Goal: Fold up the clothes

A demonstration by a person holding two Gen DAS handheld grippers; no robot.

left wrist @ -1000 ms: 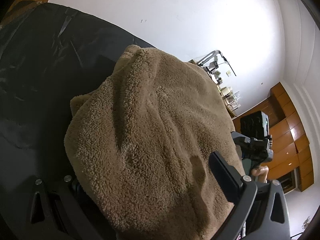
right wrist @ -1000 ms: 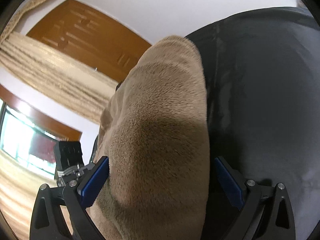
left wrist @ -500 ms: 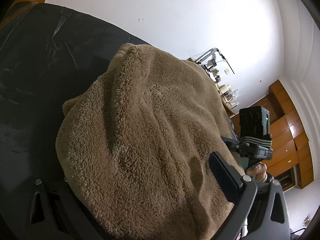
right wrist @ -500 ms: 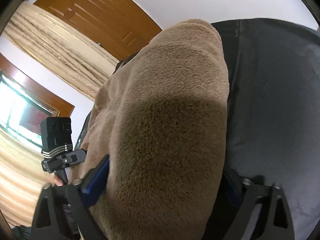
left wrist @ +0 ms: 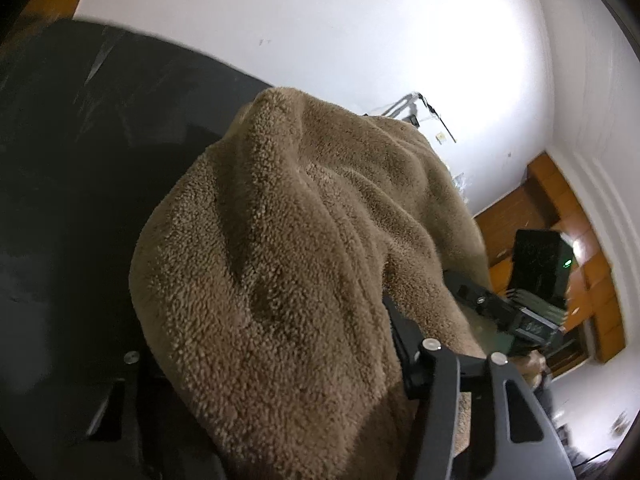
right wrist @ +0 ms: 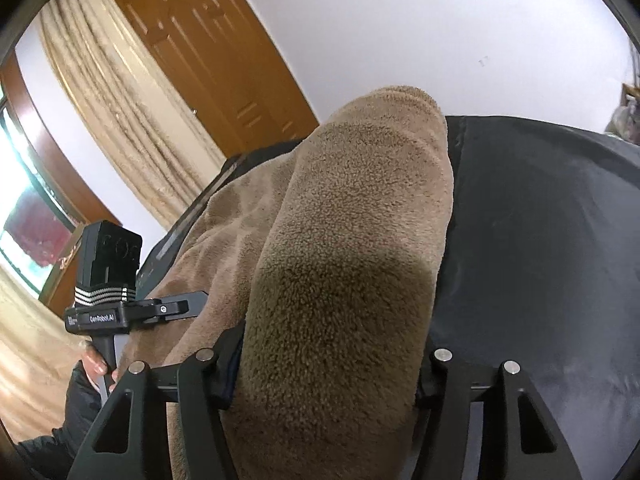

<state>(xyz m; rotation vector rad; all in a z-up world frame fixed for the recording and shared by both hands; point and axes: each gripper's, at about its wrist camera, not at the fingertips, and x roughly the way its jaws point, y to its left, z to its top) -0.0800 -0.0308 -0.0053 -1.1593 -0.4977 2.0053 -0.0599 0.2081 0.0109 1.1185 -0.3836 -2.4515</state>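
Fleece fills both wrist views: a tan fleece garment lies bunched on a dark worktop, its long axis running away from the cameras toward the white wall, with a rounded end pointing at that wall. In the right wrist view the same garment reads as a thick roll along the line of the fingers, its far tip just short of the worktop's back edge.

The left gripper has a bundle of the fabric between its fingers, which are closing; the right-hand finger presses into the pile, and the other is hidden under cloth. The right gripper straddles the near end of the roll, its fingers also closing, both pads sunk against the fleece. Each view shows the opposite gripper beside the garment, a hand on its handle.
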